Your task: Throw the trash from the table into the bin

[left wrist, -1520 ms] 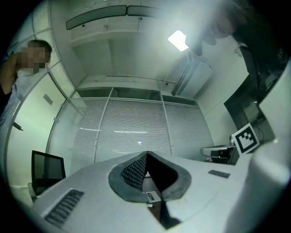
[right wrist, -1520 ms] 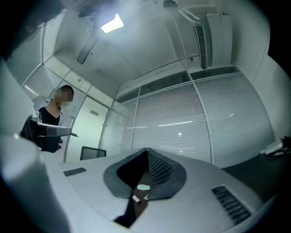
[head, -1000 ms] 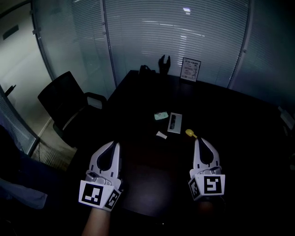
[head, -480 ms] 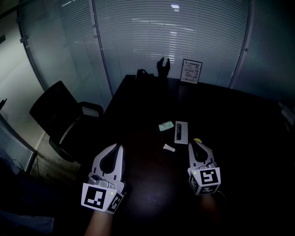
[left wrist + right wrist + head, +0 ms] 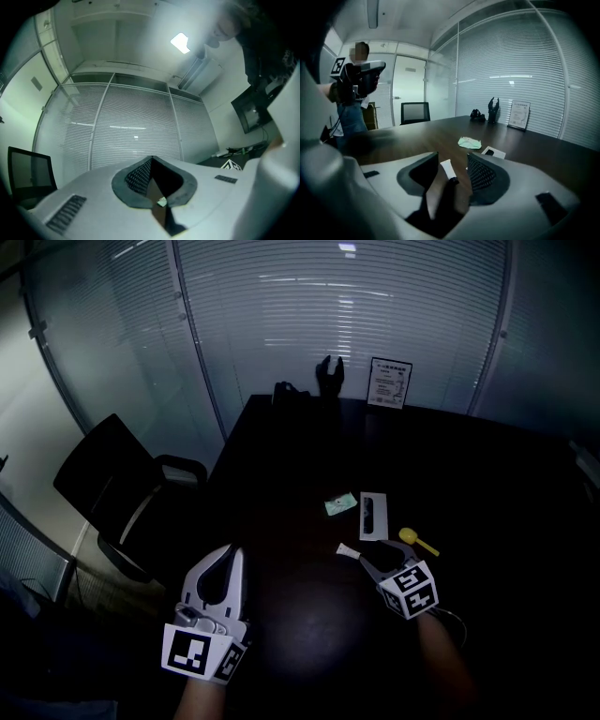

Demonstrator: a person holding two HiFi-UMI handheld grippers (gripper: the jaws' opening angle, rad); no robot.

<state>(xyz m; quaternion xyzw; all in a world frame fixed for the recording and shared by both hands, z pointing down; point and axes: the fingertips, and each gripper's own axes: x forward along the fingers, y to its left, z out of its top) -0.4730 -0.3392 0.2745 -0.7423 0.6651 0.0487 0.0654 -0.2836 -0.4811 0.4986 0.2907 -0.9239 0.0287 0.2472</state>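
dark table (image 5: 281,465) bears four small trash pieces (image 5: 342,504).

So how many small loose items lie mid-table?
4: green wrapper, white flat packet beside it, yellow piece to its right, white tube between the right gripper's opening jaws.

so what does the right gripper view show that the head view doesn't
Only the right gripper view: the right hand-held gripper with its jaws opening either side of the small white tube, pads not touching it, and a person standing at the far left.
Only the head view: the yellow scoop lying just right of that gripper's tips, and the marker cube on its back.
Both: the dark table, the tube, the green wrapper, the white packet, the black chair and the framed sign.
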